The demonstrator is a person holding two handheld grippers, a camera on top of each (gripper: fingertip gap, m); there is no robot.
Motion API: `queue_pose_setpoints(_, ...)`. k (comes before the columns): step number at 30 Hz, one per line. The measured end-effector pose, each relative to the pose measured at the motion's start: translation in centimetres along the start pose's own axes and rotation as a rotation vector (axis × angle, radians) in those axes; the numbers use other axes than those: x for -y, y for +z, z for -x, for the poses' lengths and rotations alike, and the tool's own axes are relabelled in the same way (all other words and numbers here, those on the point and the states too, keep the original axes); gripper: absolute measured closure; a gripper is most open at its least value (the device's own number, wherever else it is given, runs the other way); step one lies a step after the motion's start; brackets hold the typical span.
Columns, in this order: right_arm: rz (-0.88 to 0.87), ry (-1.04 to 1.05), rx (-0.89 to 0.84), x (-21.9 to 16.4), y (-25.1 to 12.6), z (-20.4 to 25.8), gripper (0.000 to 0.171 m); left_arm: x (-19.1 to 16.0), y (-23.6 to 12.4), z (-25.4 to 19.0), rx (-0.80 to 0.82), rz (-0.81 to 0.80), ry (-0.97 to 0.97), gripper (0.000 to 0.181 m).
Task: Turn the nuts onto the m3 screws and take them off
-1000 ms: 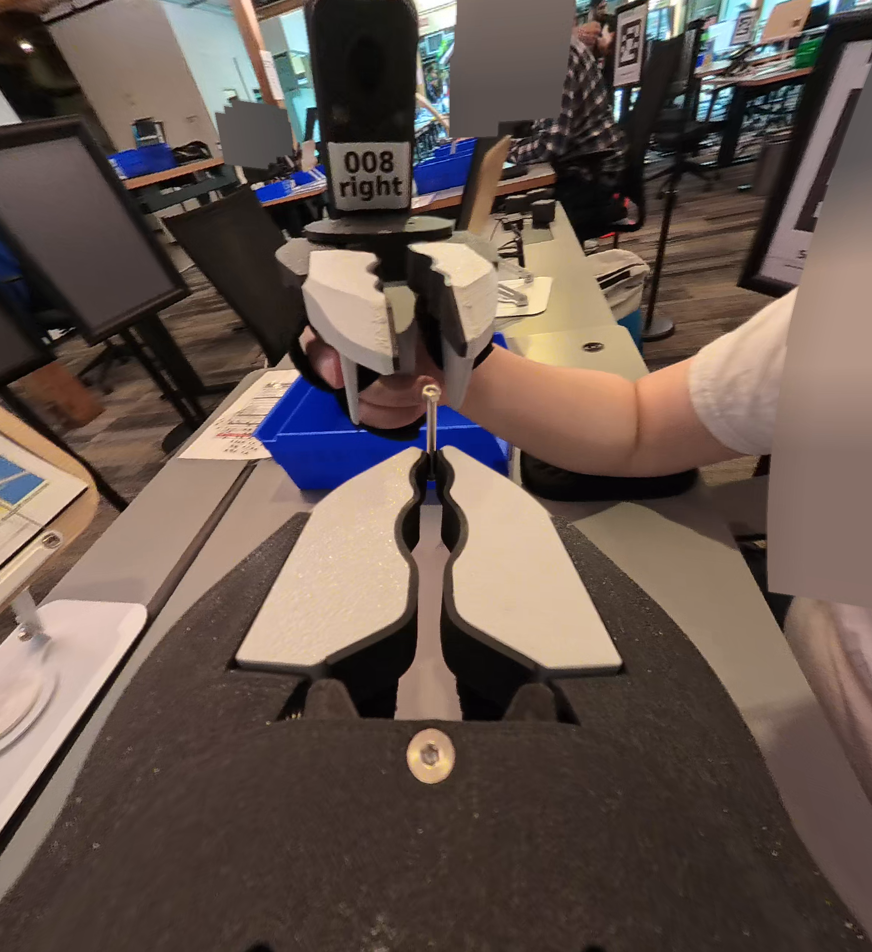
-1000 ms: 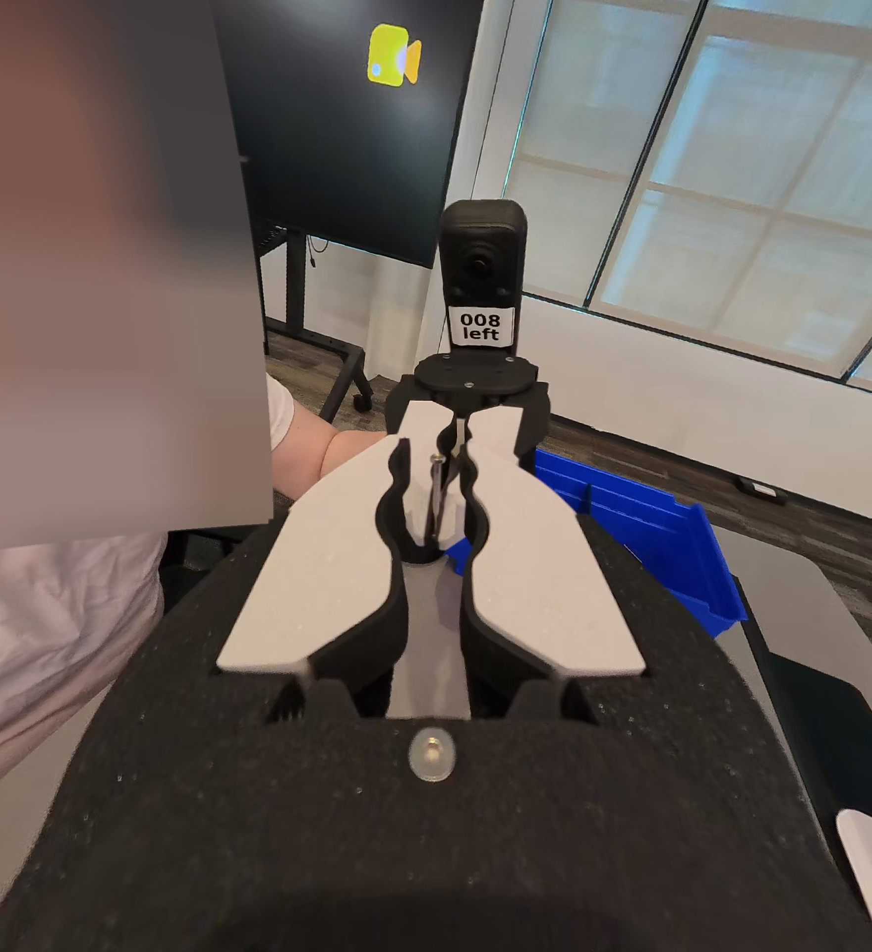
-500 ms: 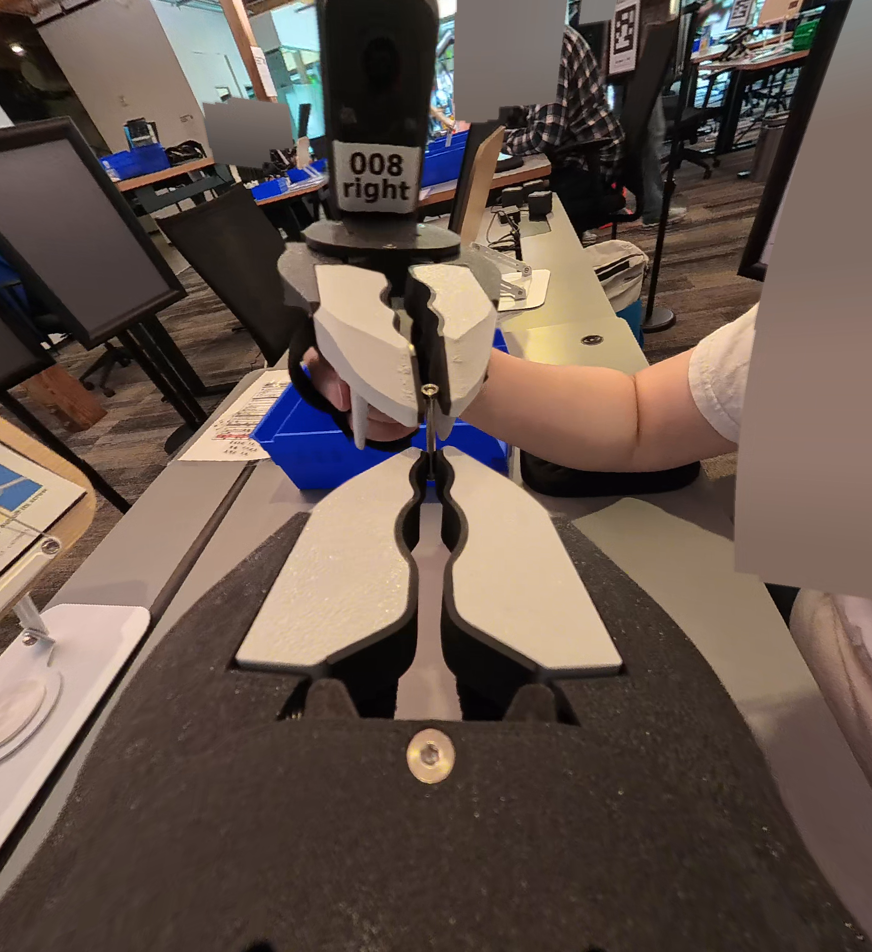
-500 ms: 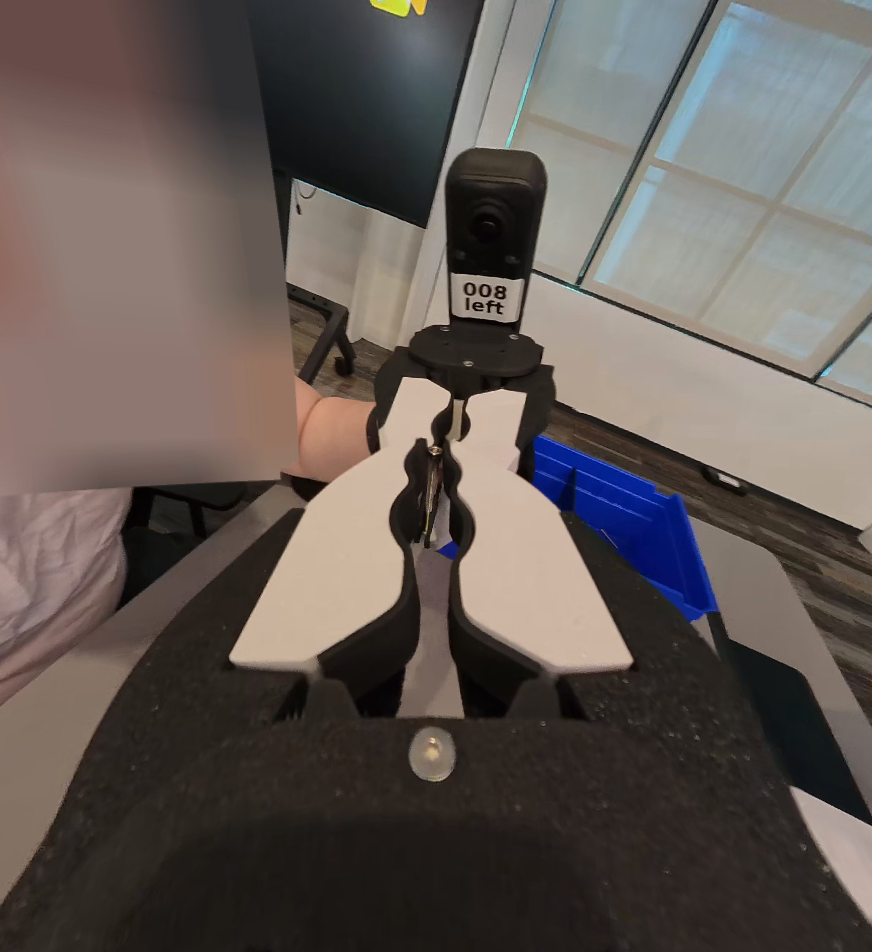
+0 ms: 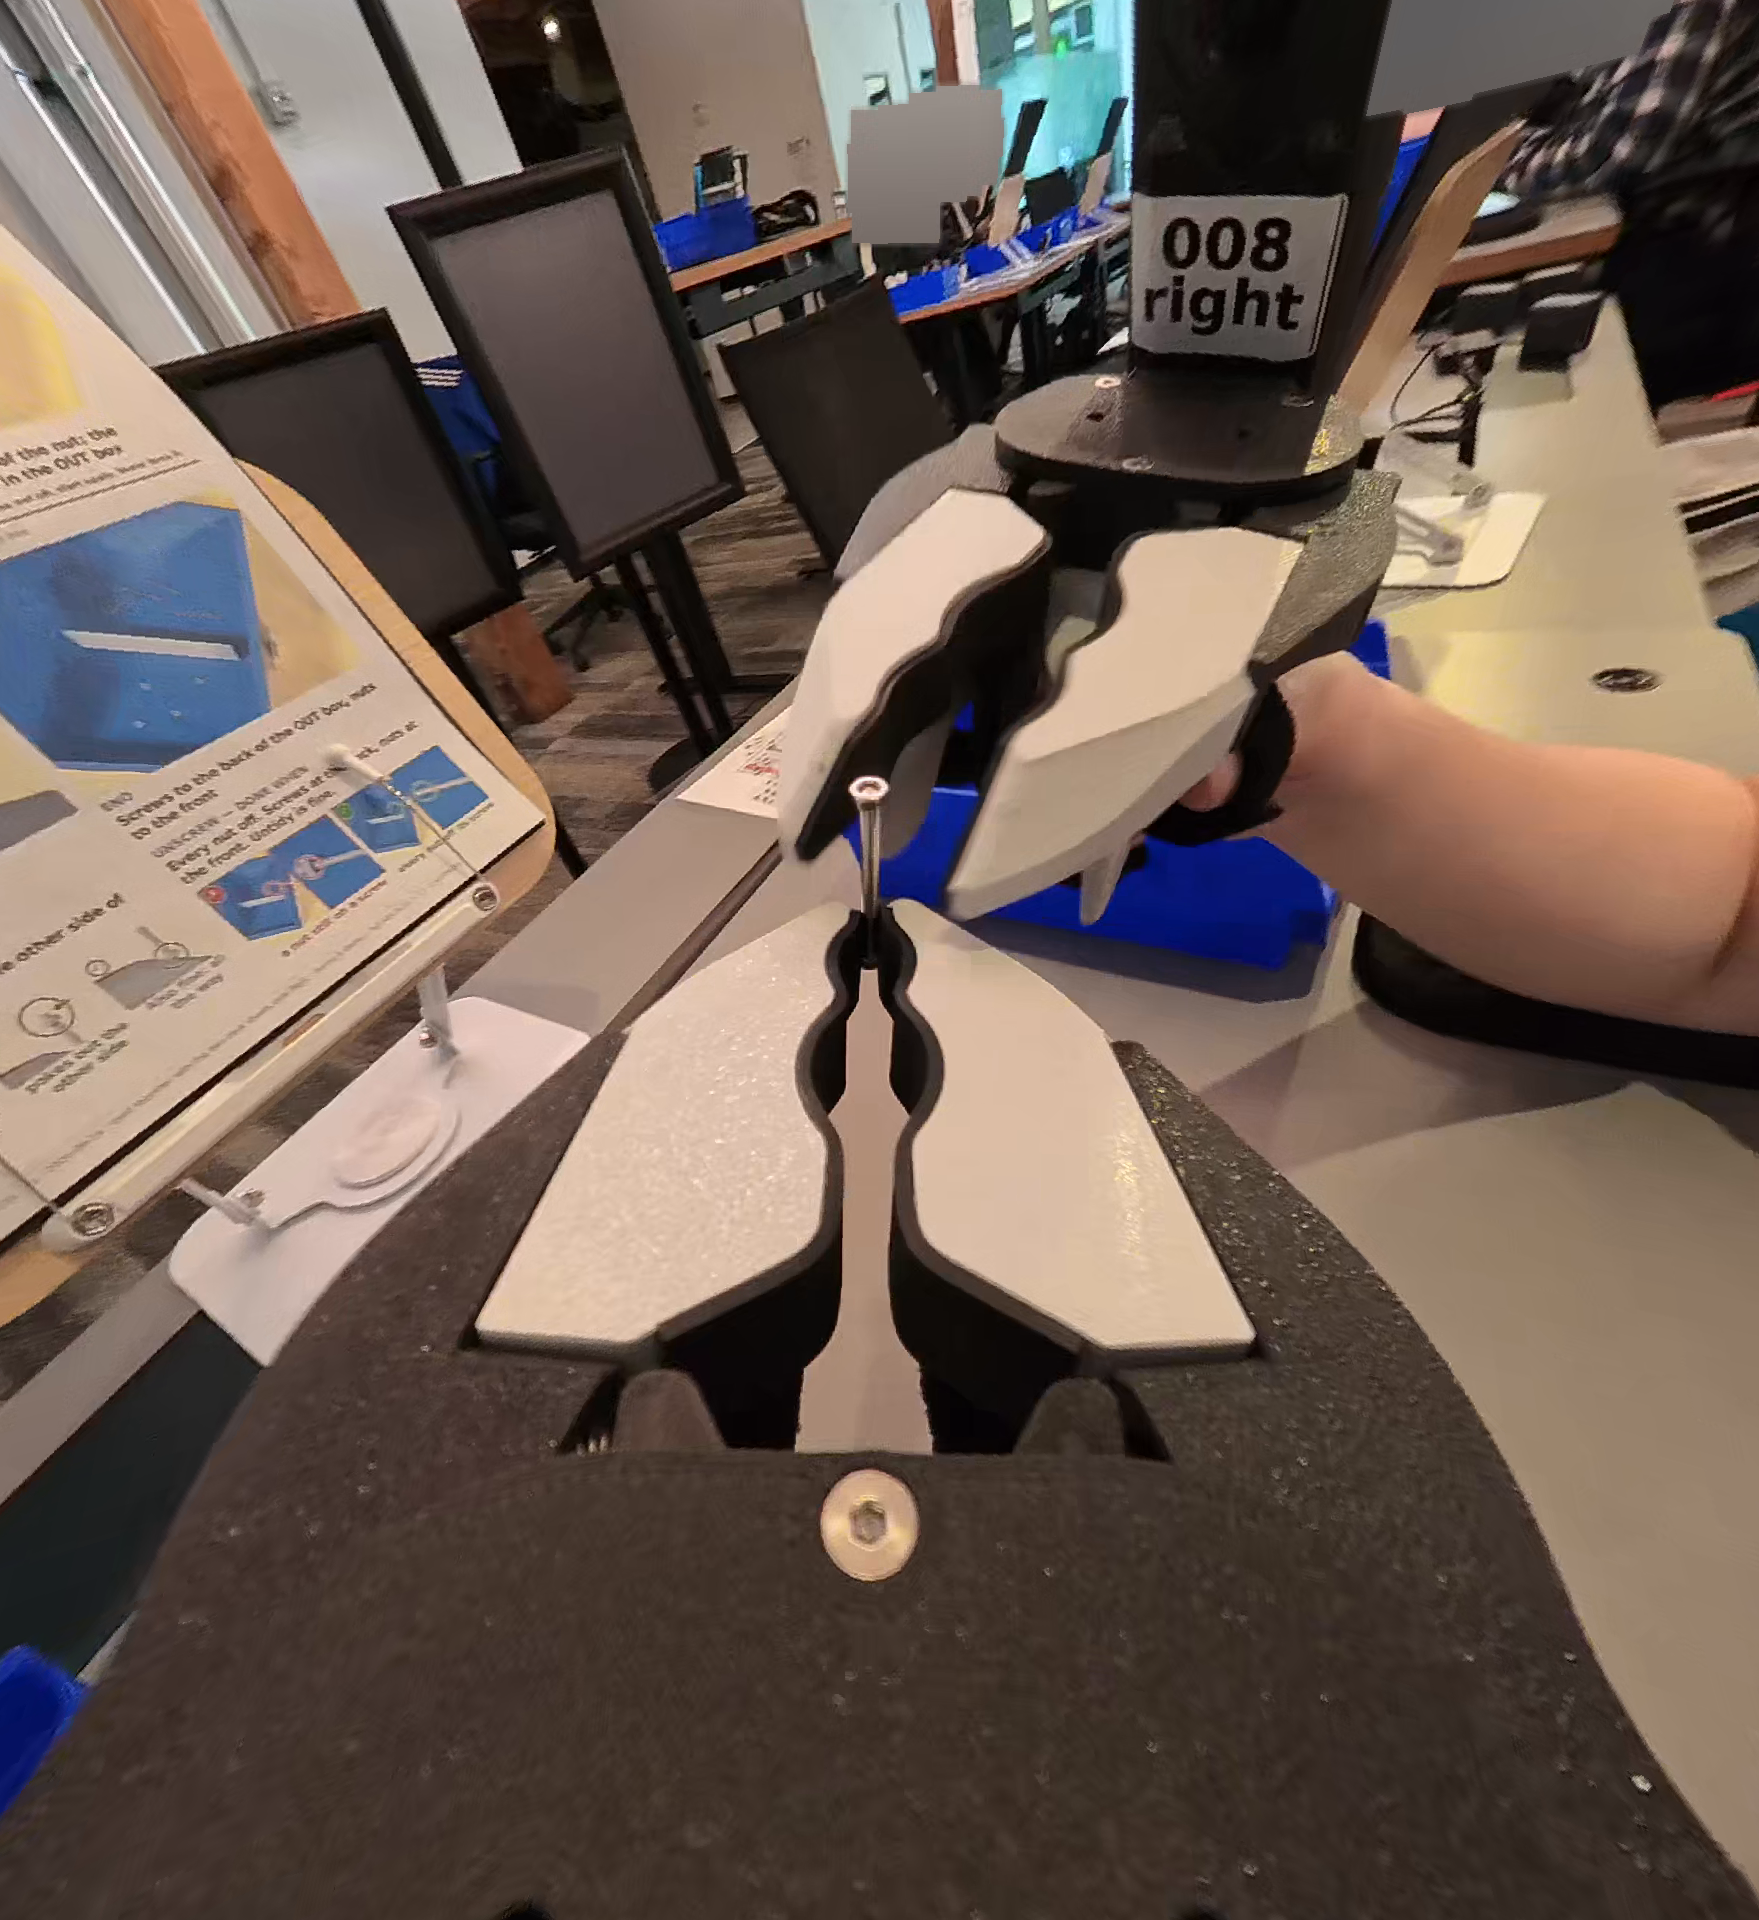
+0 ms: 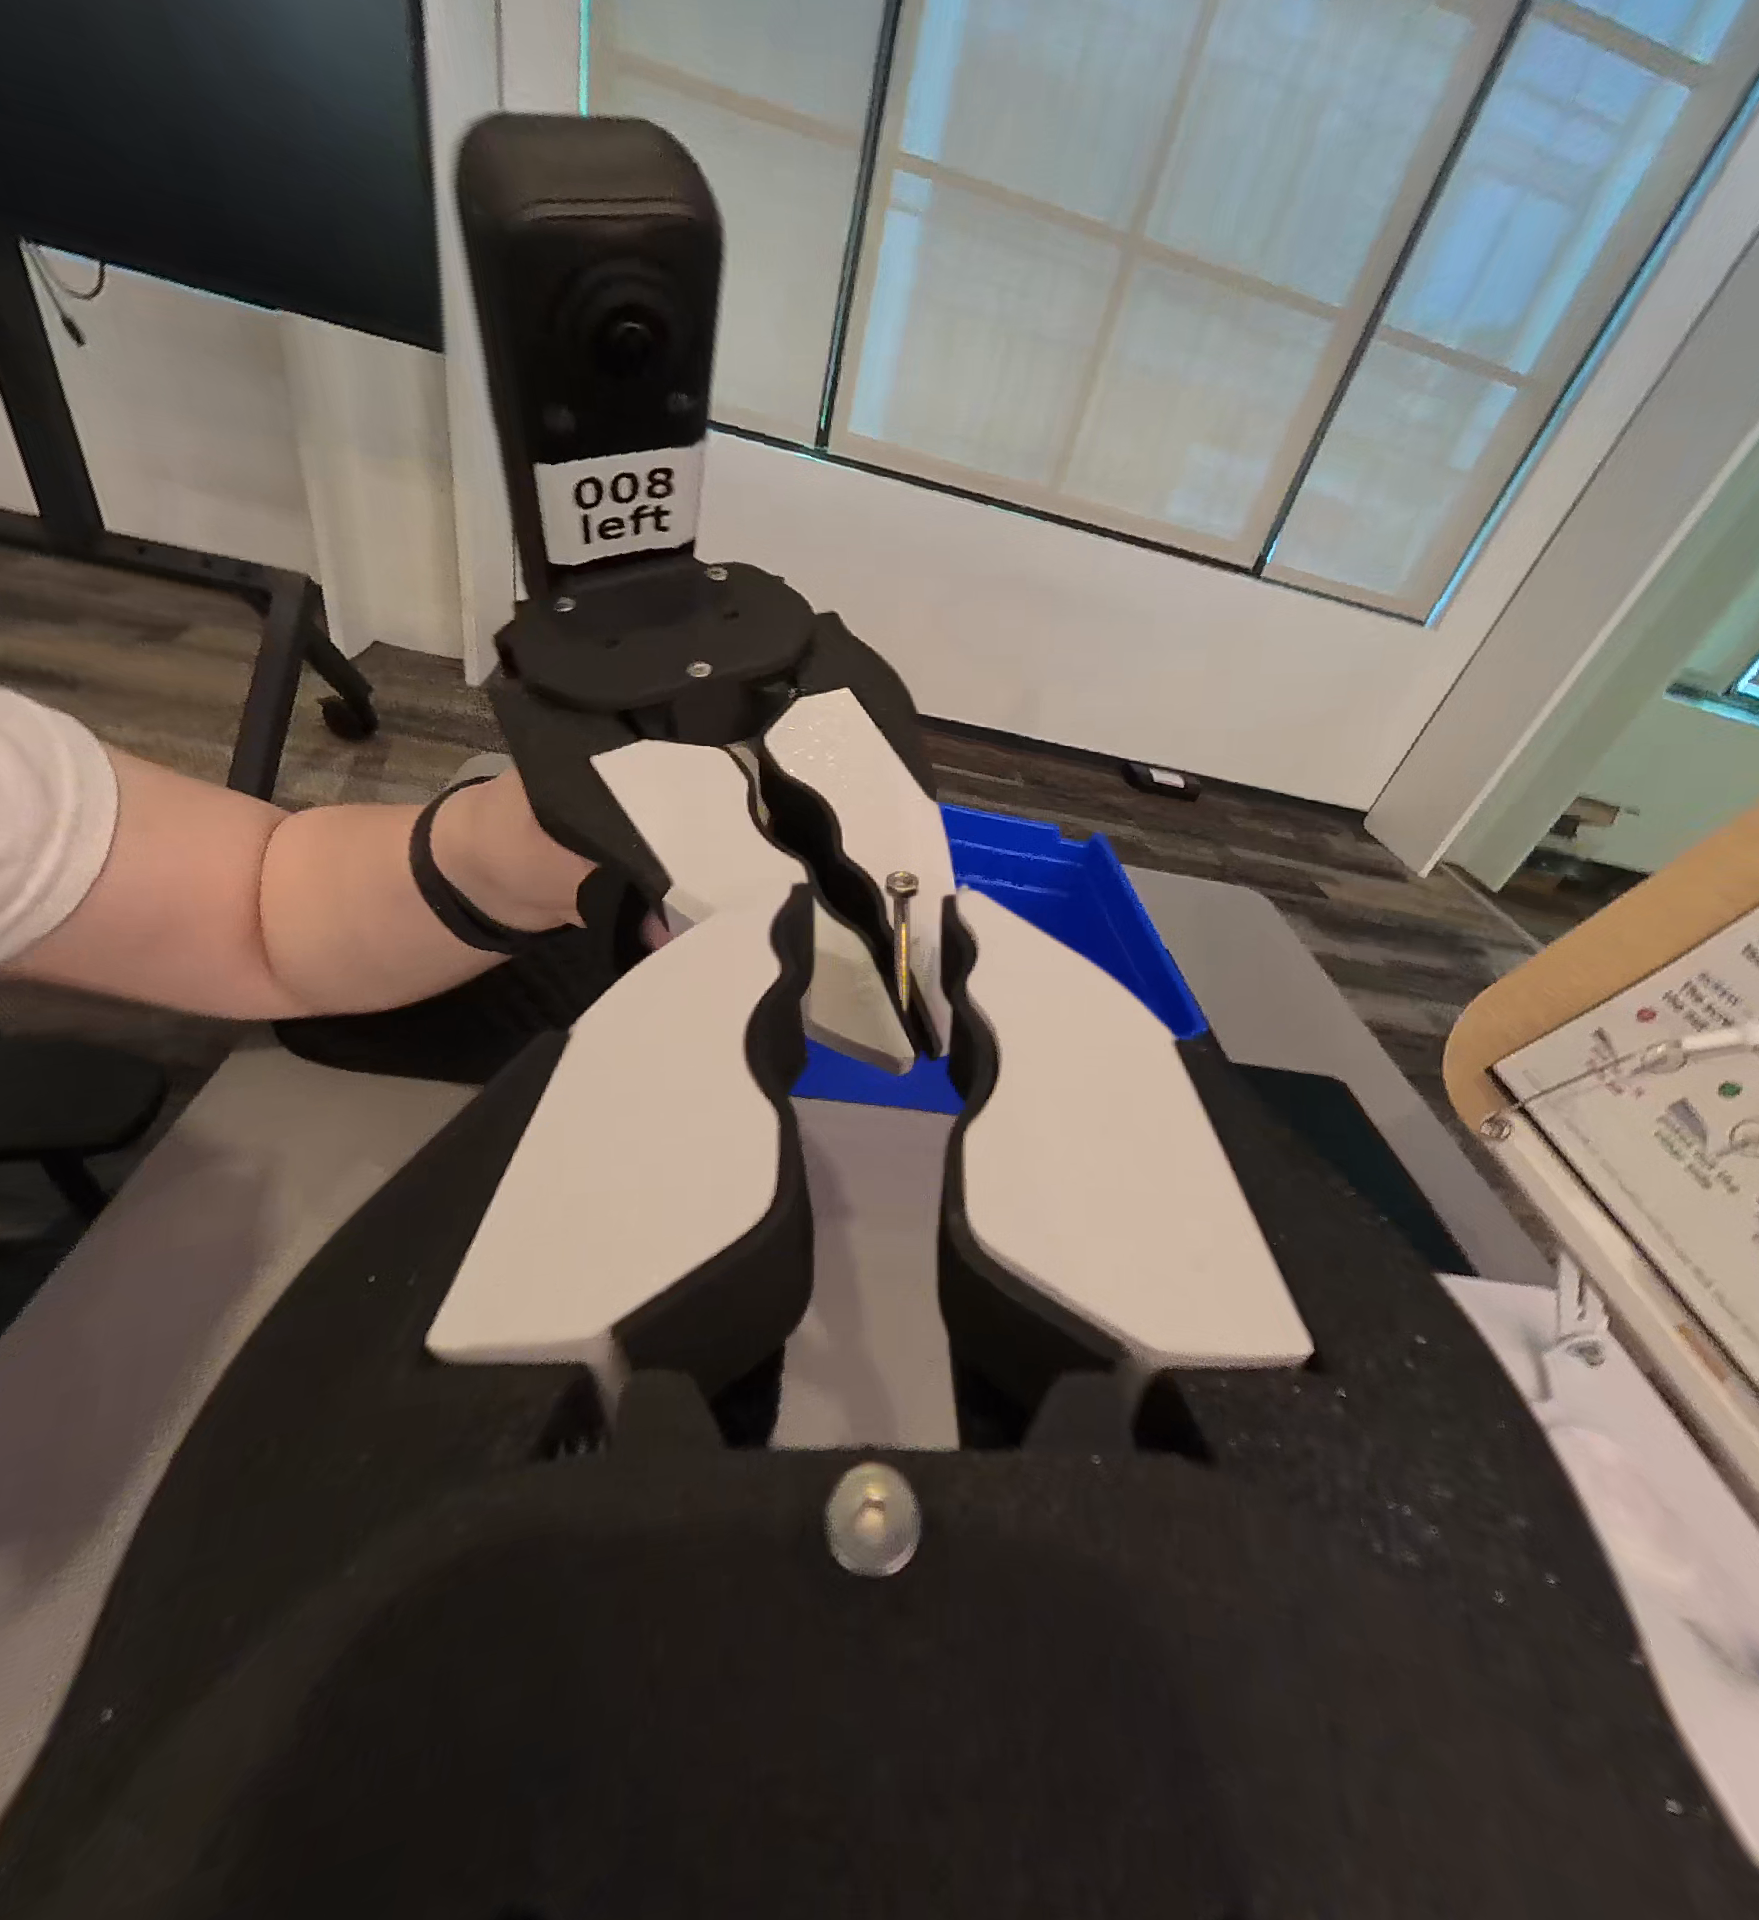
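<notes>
Left tool: pressed together at the tips, pinching the lower shank of a slim silver screw so that it stands upright with its head on top. My read is that this hand serves as the vise, keeping the screw steady in the air above the desk.

Screw: here it is again in the right wrist view, screw, head up, leaning slightly, rising between that camera's own fingers and gripped below by the other tool.

Right tool: spread, nothing clamped in it that I can make out. In the left wrist view the same right tool hangs tilted just behind and above the screw head, jaws apart.

Nut: none visible on the shank, and I cannot tell whether one sits anywhere in the open fingers.

Blue bin: on the desk right behind the two tools, close at hand, likely the parts store.

Instruction board: propped on a white stand at the left, angled toward the person for reference.

Step in hand: screw presented, threaded length bare; the free tool probably needs a nut next.

Risk: thin screw, small grip, and it could tilt under a sideways push.
</notes>
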State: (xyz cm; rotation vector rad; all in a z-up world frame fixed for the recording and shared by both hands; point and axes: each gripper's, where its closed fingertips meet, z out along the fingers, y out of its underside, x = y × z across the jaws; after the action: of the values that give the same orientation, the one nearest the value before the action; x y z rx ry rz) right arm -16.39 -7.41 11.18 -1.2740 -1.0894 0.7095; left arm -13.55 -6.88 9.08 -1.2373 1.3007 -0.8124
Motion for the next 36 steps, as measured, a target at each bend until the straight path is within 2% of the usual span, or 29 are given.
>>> queue_pose_setpoints(7,-0.067,-0.034,0.032,1.4,-0.9,0.5,0.144,0.2,0.1,-0.6,-0.011,-0.007,0.041,0.179)
queue_pose_setpoints(16,-0.015,-0.094,0.053,0.8,-0.3,1.5,0.144,0.5,0.0,-0.8,-0.016,-0.020,0.054,0.179)
queue_pose_setpoints(23,0.037,-0.167,-0.005,0.7,-0.6,1.1,0.143,0.6,-0.3,-0.2,0.000,-0.028,0.039,0.179)
queue_pose_setpoints(30,-0.008,-0.140,0.000,1.0,-0.2,1.3,0.143,0.6,-0.1,-0.8,-0.026,-0.022,0.048,0.179)
queue_pose_setpoints(36,0.045,-0.170,-0.008,0.5,-0.4,1.1,0.142,0.3,0.0,-0.4,-0.012,-0.014,0.039,0.179)
